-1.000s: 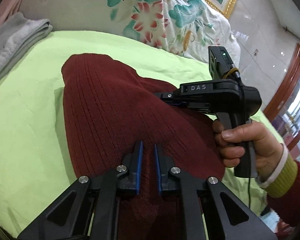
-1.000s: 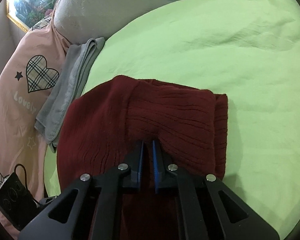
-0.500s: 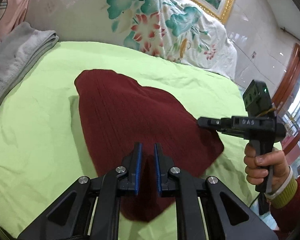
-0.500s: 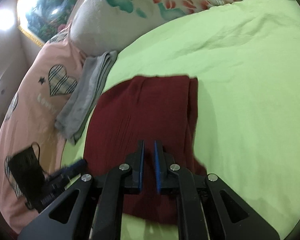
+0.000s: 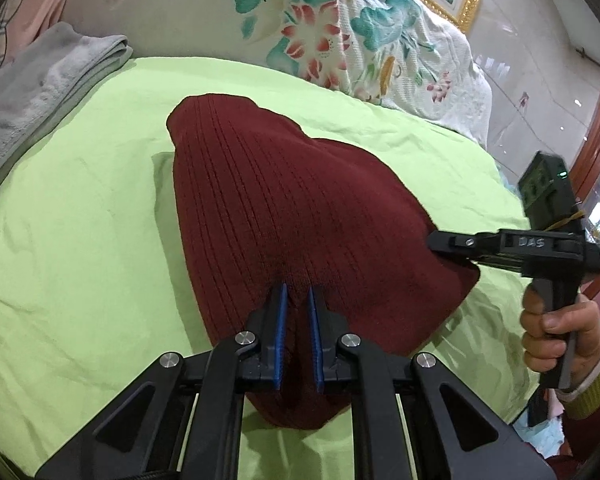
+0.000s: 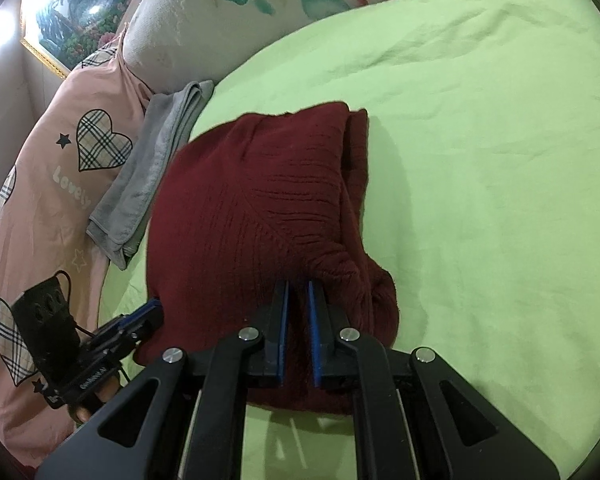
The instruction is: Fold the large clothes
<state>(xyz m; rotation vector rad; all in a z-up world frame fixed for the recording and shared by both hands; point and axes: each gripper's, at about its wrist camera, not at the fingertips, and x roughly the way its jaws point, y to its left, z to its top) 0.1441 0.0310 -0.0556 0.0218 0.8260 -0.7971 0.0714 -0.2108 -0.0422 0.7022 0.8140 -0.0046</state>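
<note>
Both grippers are clamped on the same dark red sweater [image 5: 300,216], so that's where things stand. Left gripper [image 5: 297,300] has its blue pads nearly together with a pinch of knit between them at the near edge. Right gripper [image 6: 298,292] is doing the same thing on the corner further along, jaws nearly closed with bunched-up fabric between them. You can see it side-on from the left camera too [image 5: 434,240], with the person's hand [image 5: 556,332] wrapped round the handle.

The sweater's sitting on the light green bedsheet [image 5: 80,240], roughly mid-bed, already folded down into a thick, compact bundle with layers showing along one side [image 6: 356,168]. My read is the big folds are mostly done: no sleeves are trailing out that I can see. What's left looks like either one more fold in half or just tugging it square and setting it down flat, since the near end is still lumpy and lifted where the grippers hold it.

Containers: none that I can spot, no basket or box anywhere. Closest thing to a "done" pile is a folded grey cloth [image 6: 156,160] lying beside the pillows [image 5: 260,20] at the head of the bed.
</note>
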